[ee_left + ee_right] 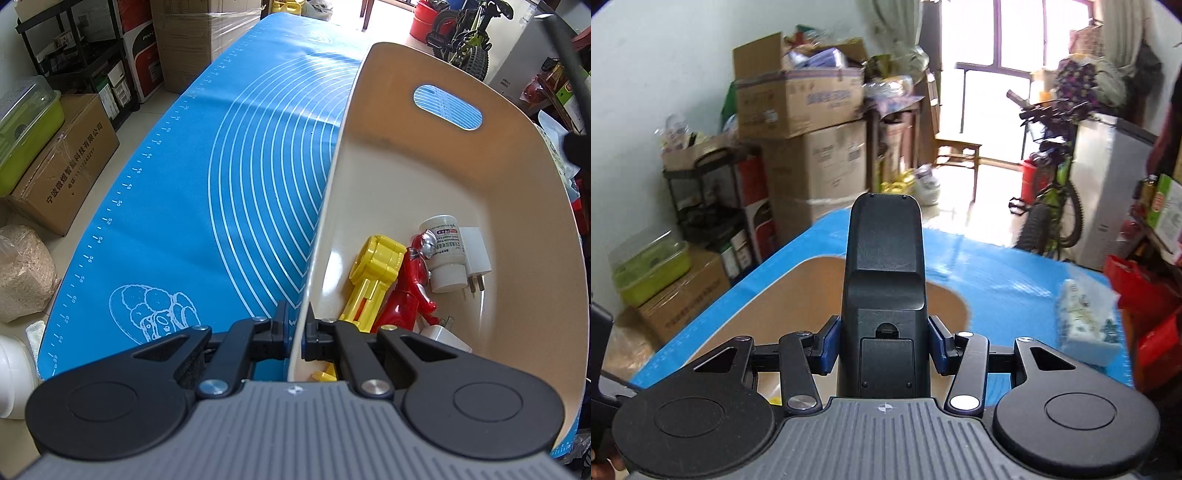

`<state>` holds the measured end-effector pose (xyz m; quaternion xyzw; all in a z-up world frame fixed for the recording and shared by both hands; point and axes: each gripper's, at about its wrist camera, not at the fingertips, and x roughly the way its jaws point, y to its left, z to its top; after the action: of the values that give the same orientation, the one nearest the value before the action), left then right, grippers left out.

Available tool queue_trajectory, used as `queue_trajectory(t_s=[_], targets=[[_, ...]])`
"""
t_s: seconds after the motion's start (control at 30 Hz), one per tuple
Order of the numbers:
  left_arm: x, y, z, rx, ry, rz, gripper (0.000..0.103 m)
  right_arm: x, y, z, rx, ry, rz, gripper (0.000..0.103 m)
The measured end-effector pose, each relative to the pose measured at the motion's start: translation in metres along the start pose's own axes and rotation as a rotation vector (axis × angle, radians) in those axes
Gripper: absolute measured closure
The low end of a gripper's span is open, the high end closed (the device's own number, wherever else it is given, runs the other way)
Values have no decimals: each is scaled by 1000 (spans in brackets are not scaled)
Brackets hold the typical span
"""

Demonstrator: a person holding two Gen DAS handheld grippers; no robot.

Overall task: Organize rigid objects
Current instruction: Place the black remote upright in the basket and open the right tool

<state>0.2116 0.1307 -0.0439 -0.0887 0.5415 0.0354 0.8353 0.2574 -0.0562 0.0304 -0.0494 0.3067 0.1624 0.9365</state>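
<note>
1. The left claw (297, 338) is clamped on the near wall of the beige bin (461, 177), one finger outside it and one inside.
2. The bin stands on the blue mat (177, 206) covering the worktop.
3. In the bin lie a yellow toy (373, 273), a red figure (410, 291), a white bottle (445, 254) and a white plug (476, 254), close together, just ahead of the claw's inside finger.
4. The right claw (884, 341) grips a black device (884, 266) upright between its blue pads, above the bin (820, 273).
5. A tissue pack (1086, 317) lies on the mat to the right.
</note>
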Motion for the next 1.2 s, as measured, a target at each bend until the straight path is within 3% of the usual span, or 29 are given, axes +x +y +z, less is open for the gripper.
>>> queue_trajectory(t_s=[0.23, 0.73, 0.97, 1.2], targets=[[0, 0, 0, 0, 0, 0, 96, 37, 38, -17, -52, 146, 11, 49], [0, 0, 0, 0, -1, 0, 96, 80, 61, -43, -103, 431, -11, 49], [2, -1, 1, 1, 1, 2, 96, 76, 59, -41, -70, 437, -2, 40], [3, -1, 2, -2, 3, -1, 96, 36, 38, -17, -11, 273, 11, 30]])
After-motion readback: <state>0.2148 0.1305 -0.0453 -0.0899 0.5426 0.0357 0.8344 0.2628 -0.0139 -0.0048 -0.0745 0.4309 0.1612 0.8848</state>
